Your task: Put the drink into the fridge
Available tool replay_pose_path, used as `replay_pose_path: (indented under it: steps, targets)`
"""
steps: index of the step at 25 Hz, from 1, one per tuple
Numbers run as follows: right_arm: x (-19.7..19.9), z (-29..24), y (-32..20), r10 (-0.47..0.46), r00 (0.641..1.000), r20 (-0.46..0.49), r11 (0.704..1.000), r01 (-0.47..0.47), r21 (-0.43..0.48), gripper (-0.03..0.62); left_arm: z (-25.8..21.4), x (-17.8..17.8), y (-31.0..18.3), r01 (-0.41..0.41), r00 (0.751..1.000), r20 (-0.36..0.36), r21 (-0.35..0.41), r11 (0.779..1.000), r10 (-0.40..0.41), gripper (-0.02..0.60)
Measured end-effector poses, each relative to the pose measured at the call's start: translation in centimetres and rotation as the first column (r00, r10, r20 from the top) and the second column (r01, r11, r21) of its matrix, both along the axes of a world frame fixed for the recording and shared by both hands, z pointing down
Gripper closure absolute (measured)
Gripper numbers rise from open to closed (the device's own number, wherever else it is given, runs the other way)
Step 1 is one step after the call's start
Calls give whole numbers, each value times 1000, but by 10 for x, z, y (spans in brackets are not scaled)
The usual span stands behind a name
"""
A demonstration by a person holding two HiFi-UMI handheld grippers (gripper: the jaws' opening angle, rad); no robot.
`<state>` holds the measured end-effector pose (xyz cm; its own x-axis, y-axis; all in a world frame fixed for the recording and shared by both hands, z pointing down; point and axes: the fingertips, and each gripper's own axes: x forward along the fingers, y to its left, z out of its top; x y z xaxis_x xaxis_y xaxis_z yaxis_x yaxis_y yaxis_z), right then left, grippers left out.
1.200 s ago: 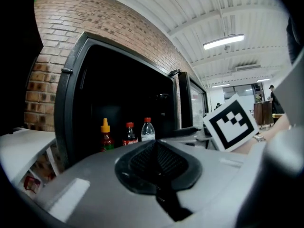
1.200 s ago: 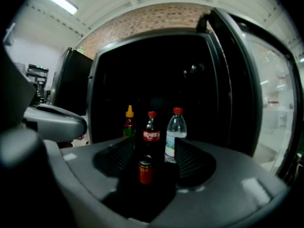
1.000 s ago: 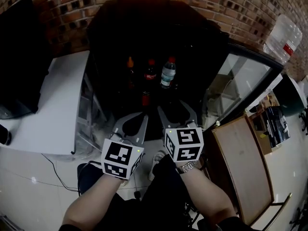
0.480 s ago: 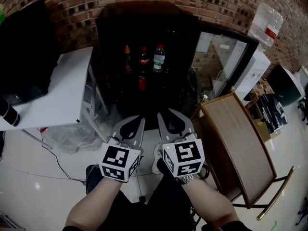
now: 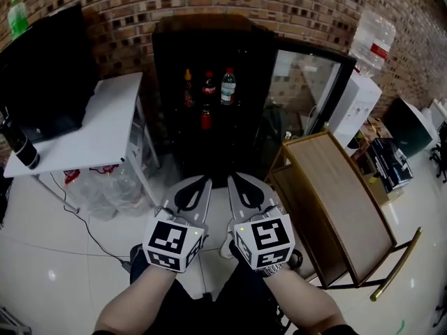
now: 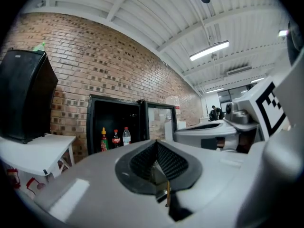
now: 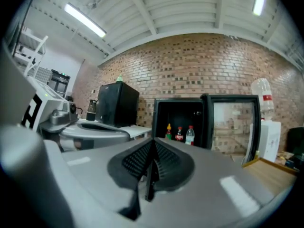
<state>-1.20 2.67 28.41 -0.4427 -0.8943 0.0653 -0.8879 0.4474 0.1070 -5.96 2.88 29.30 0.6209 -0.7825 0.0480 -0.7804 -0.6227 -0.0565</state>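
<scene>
Fridge [image 5: 167, 82]: black, upper centre of the head view, glass door [image 5: 300, 89] swung open to the right. On its shelf, in a row: orange-capped bottle [image 5: 188, 89], cola bottle [image 5: 207, 88], water bottle [image 5: 228, 86]; small red drink [image 5: 206, 118] just below. Left gripper [image 5: 201, 181], lower centre: jaws pressed together, empty. Right gripper [image 5: 232, 180], beside it: jaws just closed tight, nothing between. Both well apart from the fridge.

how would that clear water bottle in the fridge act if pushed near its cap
The water bottle stands upright, tall and narrow, so a push near the cap would probably tip it. Its body looks round, so once down it would likely roll. The cola bottle stands close beside it and might get knocked too.
</scene>
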Motion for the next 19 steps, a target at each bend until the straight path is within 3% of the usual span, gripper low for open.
replay_pose_path:
  steps: [19]
  targets:
    - [-4,-11,36,-25,1000,-3,999,25,26,594,-11,6,39,-9,1000,16,30,1000,8,577]
